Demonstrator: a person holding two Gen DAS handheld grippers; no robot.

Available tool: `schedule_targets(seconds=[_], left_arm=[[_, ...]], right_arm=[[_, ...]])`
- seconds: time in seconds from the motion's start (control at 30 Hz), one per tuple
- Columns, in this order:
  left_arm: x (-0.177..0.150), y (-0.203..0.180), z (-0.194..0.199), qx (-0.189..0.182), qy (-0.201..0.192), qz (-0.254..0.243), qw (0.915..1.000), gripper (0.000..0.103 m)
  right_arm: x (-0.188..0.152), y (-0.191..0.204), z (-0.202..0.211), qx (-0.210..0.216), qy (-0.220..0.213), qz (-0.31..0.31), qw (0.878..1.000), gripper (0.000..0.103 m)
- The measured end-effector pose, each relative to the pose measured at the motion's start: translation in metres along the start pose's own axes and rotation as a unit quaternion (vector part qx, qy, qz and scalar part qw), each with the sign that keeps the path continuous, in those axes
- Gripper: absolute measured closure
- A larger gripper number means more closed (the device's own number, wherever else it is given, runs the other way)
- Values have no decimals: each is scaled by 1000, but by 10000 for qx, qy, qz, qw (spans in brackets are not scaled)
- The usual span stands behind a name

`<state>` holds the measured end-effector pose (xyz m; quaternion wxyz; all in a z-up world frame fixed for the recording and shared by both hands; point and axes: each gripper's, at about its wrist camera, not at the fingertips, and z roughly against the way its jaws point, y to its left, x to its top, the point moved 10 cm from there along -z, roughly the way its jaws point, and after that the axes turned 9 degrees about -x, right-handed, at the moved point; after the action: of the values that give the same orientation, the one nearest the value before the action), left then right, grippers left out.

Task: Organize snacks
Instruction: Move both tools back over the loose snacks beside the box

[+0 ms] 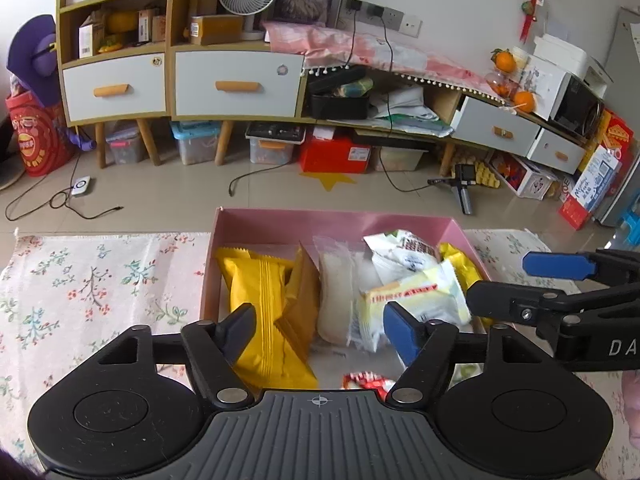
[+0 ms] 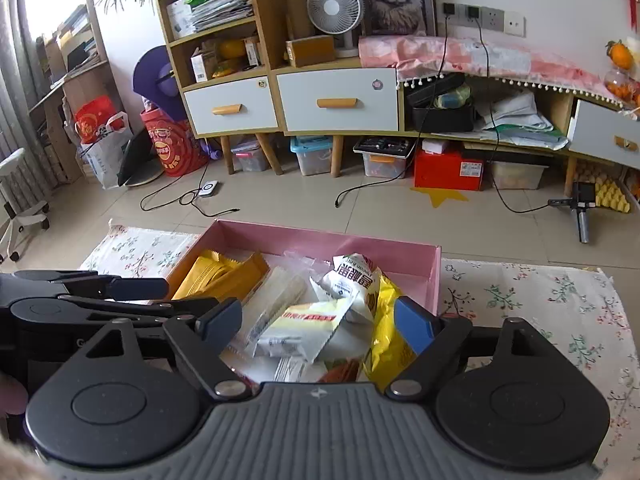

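Note:
A pink box (image 1: 336,220) (image 2: 320,236) stands on a floral cloth and holds several snack packets. Yellow packets (image 1: 260,292) (image 2: 216,276) lie at its left. A clear packet with a white snack (image 1: 336,288) lies in the middle. White and pale yellow packets (image 1: 416,292) (image 2: 312,324) are piled at the right. My left gripper (image 1: 320,332) is open and empty over the box's near left part. My right gripper (image 2: 320,324) is open and empty over the near right part; it also shows in the left wrist view (image 1: 520,280).
The floral cloth (image 1: 100,288) (image 2: 540,312) spreads to both sides of the box. A red-and-white wrapper (image 1: 366,382) lies near the front edge. Beyond the table are a tiled floor with cables, storage bins and wooden cabinets (image 1: 180,80).

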<state>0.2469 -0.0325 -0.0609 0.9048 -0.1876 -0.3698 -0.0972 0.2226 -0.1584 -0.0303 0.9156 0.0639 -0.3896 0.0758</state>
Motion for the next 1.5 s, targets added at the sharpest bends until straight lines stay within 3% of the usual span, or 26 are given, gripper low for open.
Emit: schedule_targets(seconds=[0.47, 0.93, 1.1, 1.27, 1.5], left_arm=[[-37, -18, 53, 136, -3, -226, 9997, 7], [-101, 6, 93, 496, 84, -48, 9987, 5], [-120, 19, 97, 488, 9, 94, 9988, 5], [-133, 28, 94, 410, -60, 53, 9991, 6], [-144, 43, 80, 324, -6, 139, 9994, 6]], right_arm=[[-32, -4, 38, -110, 65, 163, 9998, 4], [-78, -10, 59, -327, 194, 337, 9987, 1], [-101, -13, 56, -403, 238, 274, 9985, 0], [-122, -16, 49, -590, 301, 739, 9951, 1], [-138, -26, 34, -649, 508, 772, 9936, 1]])
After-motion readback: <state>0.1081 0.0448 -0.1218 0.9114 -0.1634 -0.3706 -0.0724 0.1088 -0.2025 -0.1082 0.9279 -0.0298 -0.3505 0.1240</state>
